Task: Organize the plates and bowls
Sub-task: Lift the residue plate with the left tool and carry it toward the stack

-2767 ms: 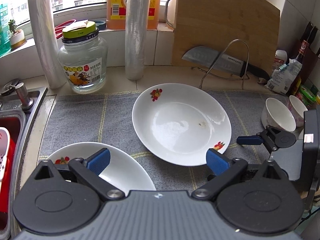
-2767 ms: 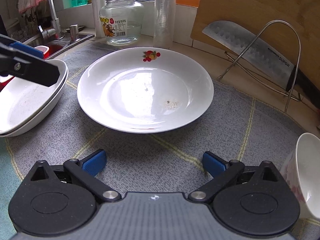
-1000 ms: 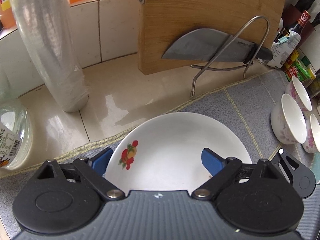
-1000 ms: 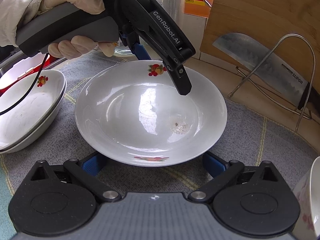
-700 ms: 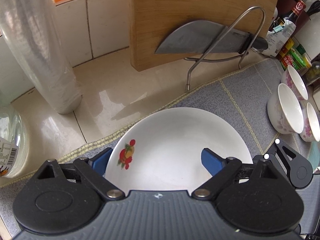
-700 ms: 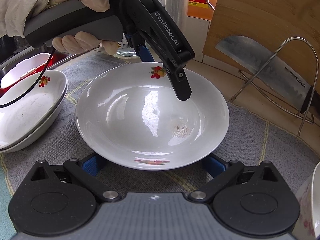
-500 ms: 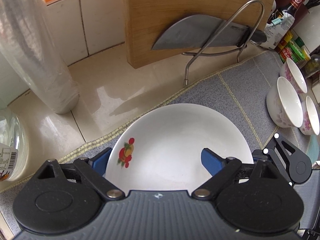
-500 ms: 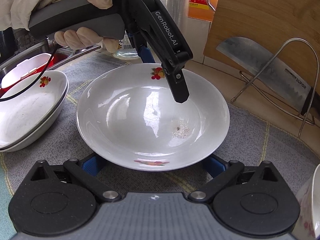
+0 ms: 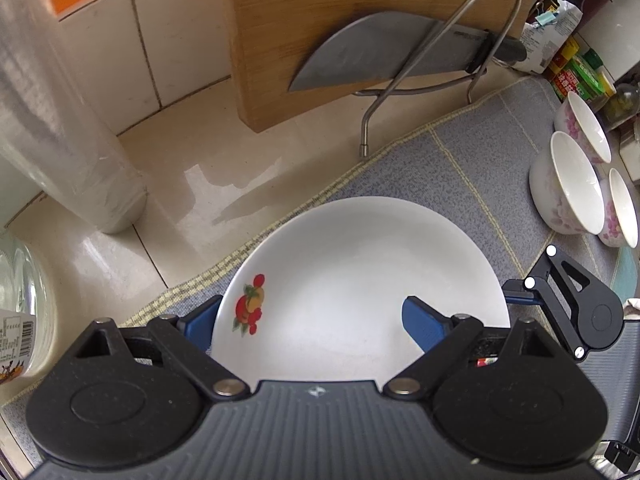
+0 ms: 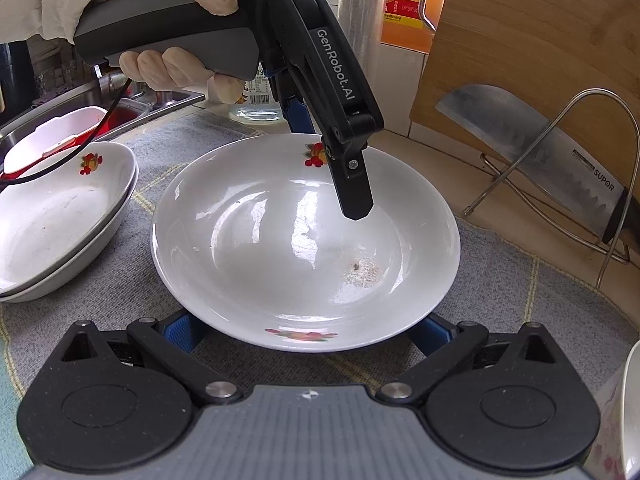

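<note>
A white plate with fruit prints lies on the grey mat. My left gripper points steeply down over its far rim, held by a gloved hand. It is open: one finger hangs inside the plate, the other stands outside the rim, and neither pad presses on it. My right gripper is open at the near rim, its blue pads partly hidden under the plate's edge. One of its fingers shows beside the plate. Two stacked plates sit to the left. Three small floral bowls stand at the right.
Behind the plate, a wooden cutting board leans on the wall with a cleaver in a wire rack. A cling-film roll and a glass jar stand at the left. The sink lies beyond the stacked plates; bottles crowd the right corner.
My left gripper has tipped further down and rolled slightly over the plate's far rim. The plate's near rim now sits a little closer over my right gripper's pads.
</note>
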`<action>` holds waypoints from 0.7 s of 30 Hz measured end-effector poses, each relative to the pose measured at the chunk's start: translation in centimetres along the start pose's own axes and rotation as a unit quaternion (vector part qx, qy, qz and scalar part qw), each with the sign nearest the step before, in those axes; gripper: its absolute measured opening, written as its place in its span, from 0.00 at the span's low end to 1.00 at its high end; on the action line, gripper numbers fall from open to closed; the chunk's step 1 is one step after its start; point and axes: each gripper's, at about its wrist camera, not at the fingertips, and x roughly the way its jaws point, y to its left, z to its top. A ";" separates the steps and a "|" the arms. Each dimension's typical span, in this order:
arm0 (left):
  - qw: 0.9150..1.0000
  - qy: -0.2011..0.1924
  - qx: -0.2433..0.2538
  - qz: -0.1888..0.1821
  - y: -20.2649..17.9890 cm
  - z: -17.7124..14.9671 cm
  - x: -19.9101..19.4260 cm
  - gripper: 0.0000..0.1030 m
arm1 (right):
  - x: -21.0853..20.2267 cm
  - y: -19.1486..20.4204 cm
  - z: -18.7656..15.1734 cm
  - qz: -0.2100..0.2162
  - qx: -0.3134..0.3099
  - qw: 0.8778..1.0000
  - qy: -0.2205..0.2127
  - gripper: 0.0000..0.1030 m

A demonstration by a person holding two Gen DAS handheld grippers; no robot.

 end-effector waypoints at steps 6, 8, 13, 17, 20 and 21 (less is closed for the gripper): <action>1.000 0.003 0.001 0.002 0.0 0.1 0.1 0.90 | 0.1 -0.2 0.1 0.004 0.002 1.000 0.002 1.00; 1.000 0.003 0.001 0.003 0.0 0.1 0.1 0.90 | 0.0 -0.2 0.2 0.004 0.003 1.000 0.004 1.00; 1.000 -0.003 -0.002 -0.001 0.0 -0.1 -0.3 0.90 | 0.0 -0.1 0.4 0.003 0.001 1.000 0.011 1.00; 1.000 -0.006 -0.003 -0.003 0.1 -0.4 -0.5 0.90 | -0.1 0.2 0.4 -0.001 -0.009 1.000 0.014 1.00; 1.000 -0.007 -0.005 -0.004 0.1 -0.8 -0.8 0.90 | -0.2 0.4 0.5 -0.001 -0.013 1.000 0.018 1.00; 1.000 -0.008 -0.005 -0.005 0.0 -0.9 -0.9 0.90 | -0.3 0.5 0.5 -0.001 -0.012 1.000 0.020 1.00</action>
